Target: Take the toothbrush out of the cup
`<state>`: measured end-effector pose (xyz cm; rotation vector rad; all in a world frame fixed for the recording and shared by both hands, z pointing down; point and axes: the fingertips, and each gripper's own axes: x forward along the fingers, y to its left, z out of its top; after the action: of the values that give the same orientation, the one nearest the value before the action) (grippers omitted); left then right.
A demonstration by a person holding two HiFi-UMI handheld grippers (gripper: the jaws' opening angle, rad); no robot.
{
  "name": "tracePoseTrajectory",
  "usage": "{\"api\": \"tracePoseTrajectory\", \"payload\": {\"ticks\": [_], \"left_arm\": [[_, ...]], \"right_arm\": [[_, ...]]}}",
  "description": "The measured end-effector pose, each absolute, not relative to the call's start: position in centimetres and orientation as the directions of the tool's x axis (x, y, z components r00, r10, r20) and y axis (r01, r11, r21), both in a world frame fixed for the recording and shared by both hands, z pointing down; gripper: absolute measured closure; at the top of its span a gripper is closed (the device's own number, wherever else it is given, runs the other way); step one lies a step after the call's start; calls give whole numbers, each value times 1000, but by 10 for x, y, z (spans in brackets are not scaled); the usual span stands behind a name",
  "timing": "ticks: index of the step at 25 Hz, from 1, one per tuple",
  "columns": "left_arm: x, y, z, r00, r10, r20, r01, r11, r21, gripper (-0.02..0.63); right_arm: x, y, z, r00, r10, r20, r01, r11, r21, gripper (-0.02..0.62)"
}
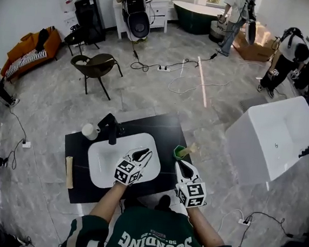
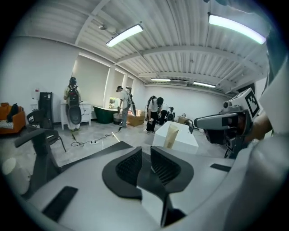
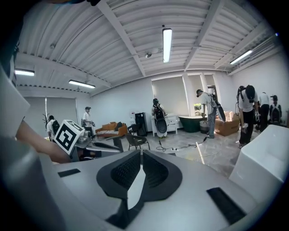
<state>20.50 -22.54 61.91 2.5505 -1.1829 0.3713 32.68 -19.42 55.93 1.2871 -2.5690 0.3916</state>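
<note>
A green cup (image 1: 179,152) stands at the right edge of the black countertop (image 1: 167,129). A beige toothbrush (image 1: 191,149) leans out of it to the right. In the left gripper view the toothbrush (image 2: 170,135) shows just beyond the jaws, and the cup is hidden. My right gripper (image 1: 182,166) hovers just in front of the cup; its jaws stand together and empty (image 3: 141,155). Over the white sink basin (image 1: 102,158), my left gripper (image 1: 145,153) has a narrow gap between its jaws and nothing in it (image 2: 145,151).
A black faucet (image 1: 111,127) and a white cup (image 1: 90,131) stand behind the basin. A beige bar (image 1: 69,172) lies at the counter's left edge. A white bathtub (image 1: 275,137) stands to the right. A chair (image 1: 97,66), floor cables and people are farther back.
</note>
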Motion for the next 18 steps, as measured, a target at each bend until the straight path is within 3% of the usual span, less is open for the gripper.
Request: {"api": "tracePoseTrajectory", "payload": {"ticks": [4, 18], "left_arm": [[256, -232, 620, 669, -654, 354, -731, -665, 152, 506], [364, -253, 636, 694, -622, 362, -690, -719, 88, 463]], "right_arm": [[356, -193, 562, -540, -774, 332, -838, 532, -122, 552], [447, -191, 571, -387, -850, 356, -921, 370, -118, 552]]}}
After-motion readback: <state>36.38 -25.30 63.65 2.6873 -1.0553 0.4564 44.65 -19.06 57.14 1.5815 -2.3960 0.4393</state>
